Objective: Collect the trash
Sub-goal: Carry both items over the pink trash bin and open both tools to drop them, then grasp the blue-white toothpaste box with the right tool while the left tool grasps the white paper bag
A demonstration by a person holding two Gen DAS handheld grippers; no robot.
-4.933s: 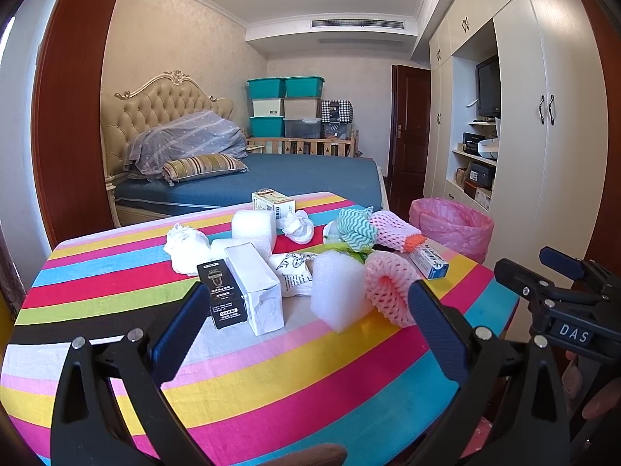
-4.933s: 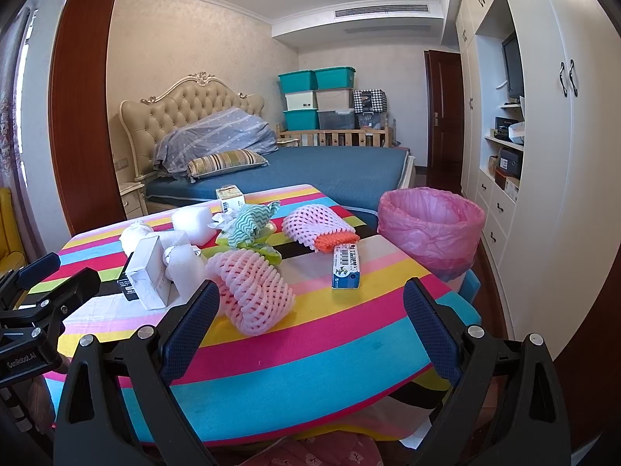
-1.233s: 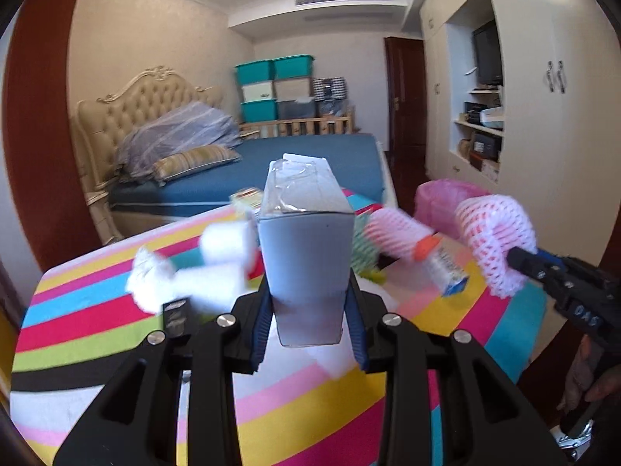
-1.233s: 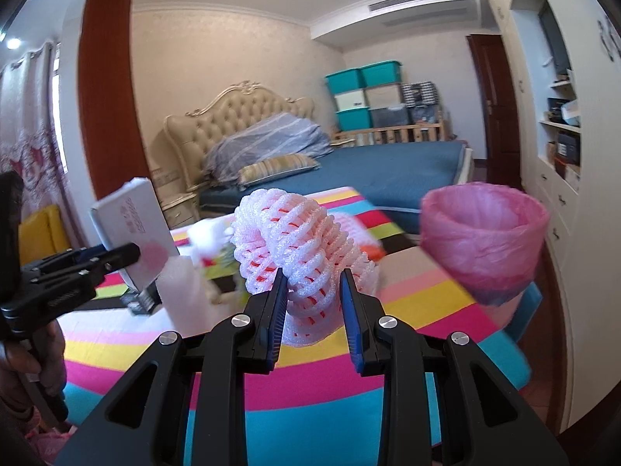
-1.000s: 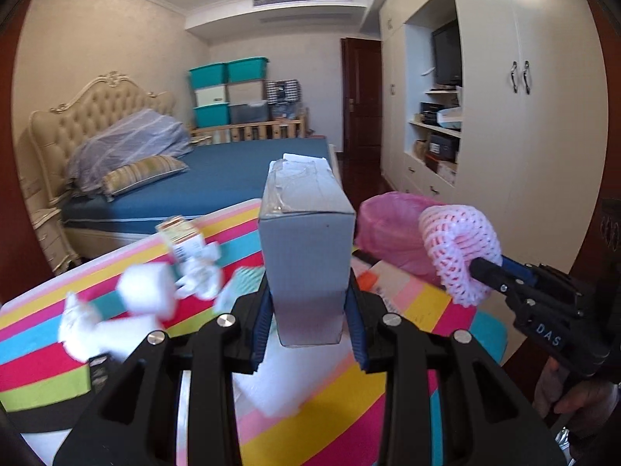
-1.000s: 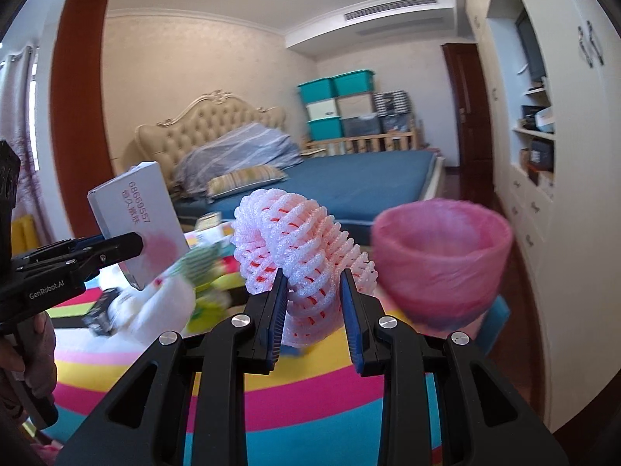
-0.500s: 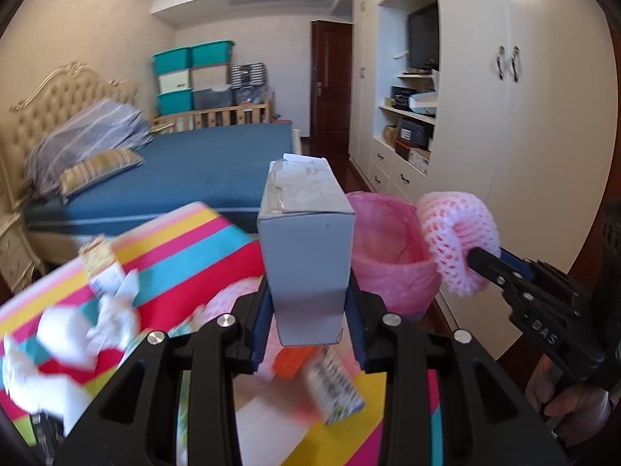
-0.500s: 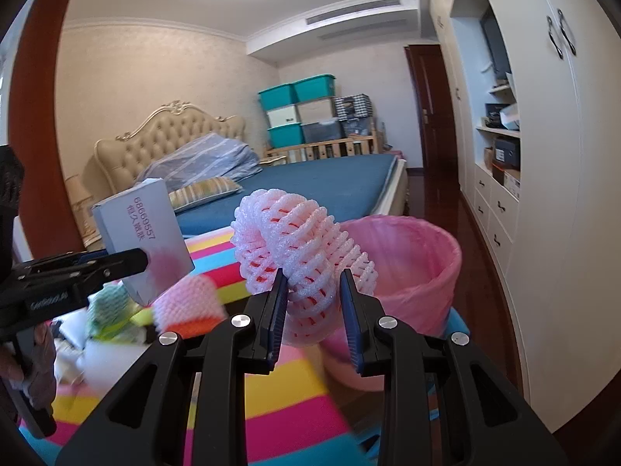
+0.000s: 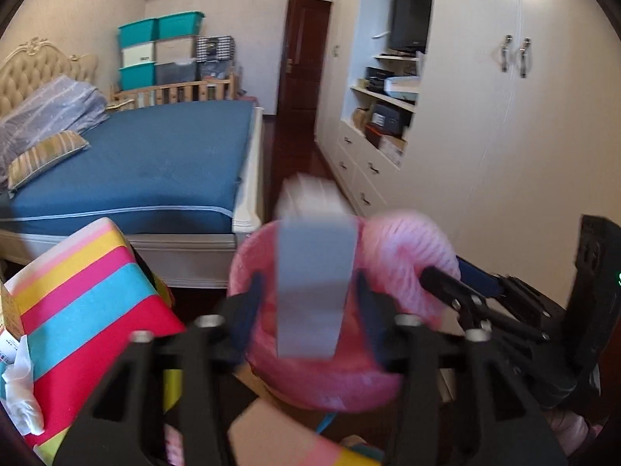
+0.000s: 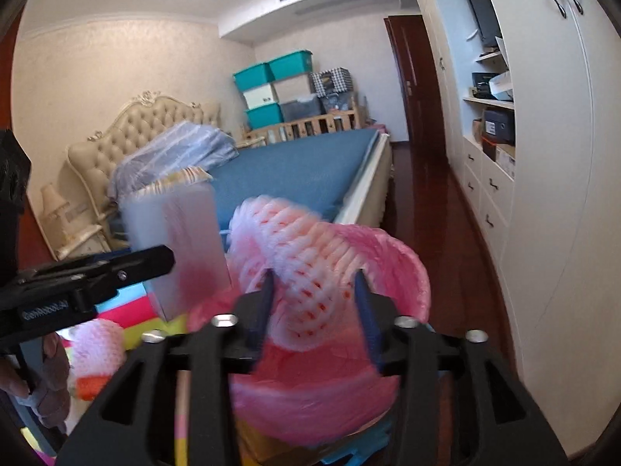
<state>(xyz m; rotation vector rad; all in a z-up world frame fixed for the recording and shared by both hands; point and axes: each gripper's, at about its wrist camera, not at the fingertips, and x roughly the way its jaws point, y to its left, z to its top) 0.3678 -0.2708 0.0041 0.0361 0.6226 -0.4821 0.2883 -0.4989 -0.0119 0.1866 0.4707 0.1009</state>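
I am at the drop: both my claws hang over the pink-lined bin (image 9: pixel 310 384), which stands on the floor just off the far right corner of the striped table (image 9: pixel 89 310).

Nearest, in my left claw (image 9: pixel 310 306), the jaws are opening and the white box (image 9: pixel 310 272) sits between them, blurred; I see a gap on each side of it, so I judge it is already loose and falling toward the bin's mouth. My right claw (image 10: pixel 314 306) is likewise opening around the pink foam fruit net (image 10: pixel 306 264); the net is between the fingers and seems to puff out as the pads leave it, directly above the liner.

The next move, as I judge it, calls for letting both jaws go wide enough that nothing snags, checking that box and net land inside the rim, then swinging back to the table for the rest.

Of the bin's contents I can tell little: only pink liner shows inside, the bottom hidden by my claws and what they release. On the table's near edge another foam net (image 10: pixel 97 345) waits, and crumpled white paper (image 9: pixel 19 400) lies at its left side. Beyond are the blue bed (image 9: pixel 155 163) and stacked teal storage boxes (image 9: pixel 159 50), shut, contents unseen.
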